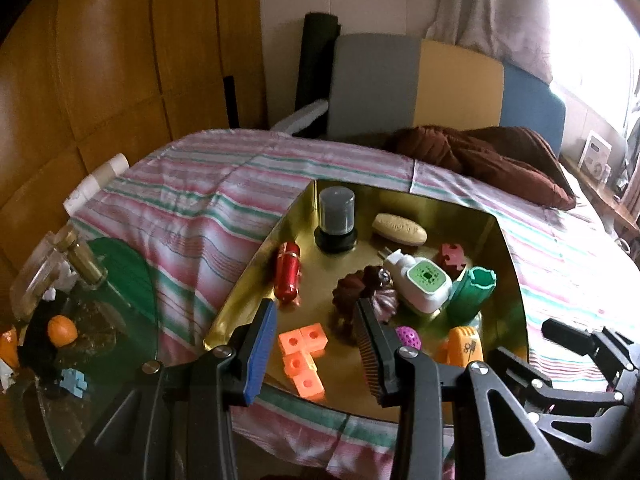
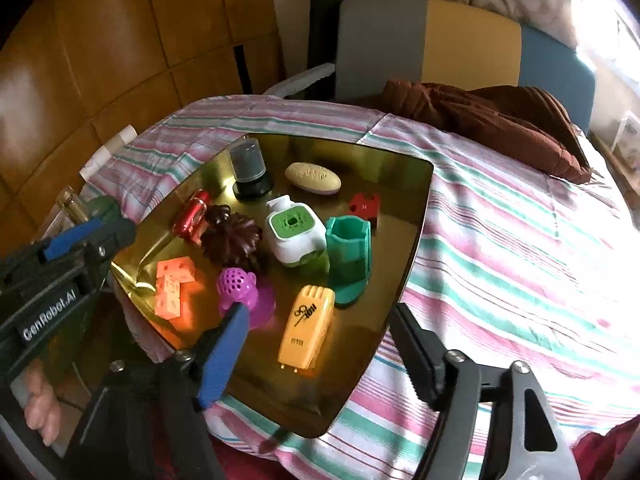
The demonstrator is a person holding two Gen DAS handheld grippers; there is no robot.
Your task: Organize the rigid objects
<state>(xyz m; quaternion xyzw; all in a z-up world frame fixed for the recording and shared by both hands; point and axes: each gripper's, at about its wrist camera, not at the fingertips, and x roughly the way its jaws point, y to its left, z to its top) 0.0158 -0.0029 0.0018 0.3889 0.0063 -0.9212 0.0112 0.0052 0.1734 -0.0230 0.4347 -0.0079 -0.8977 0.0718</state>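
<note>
A gold tray (image 1: pixel 508 280) (image 2: pixel 416 216) on the striped cloth holds several items: a grey-capped jar (image 1: pixel 337 216), a soap bar (image 2: pixel 313 177), a red capsule (image 1: pixel 289 272), a brown fluted mould (image 2: pixel 232 240), a white-and-green plug-in device (image 2: pixel 294 226), a green tube (image 2: pixel 347 254) and a purple perforated ball (image 2: pixel 236 282). My left gripper (image 1: pixel 316 356) stands open over the orange blocks (image 1: pixel 302 354), its pads clear of them. My right gripper (image 2: pixel 320 356) is open wide around the orange case (image 2: pixel 307 330), which lies on the tray untouched.
A red puzzle piece (image 2: pixel 364 203) lies at the tray's far side. A glass side table (image 1: pixel 120 300) on the left carries a bottle (image 1: pixel 86 262), an orange ball (image 1: pixel 62 330) and a blue puzzle piece (image 1: pixel 74 380). A brown cloth (image 2: pixel 500 120) and a chair (image 2: pixel 440 48) stand behind. A hand (image 2: pixel 40 412) grips the left tool.
</note>
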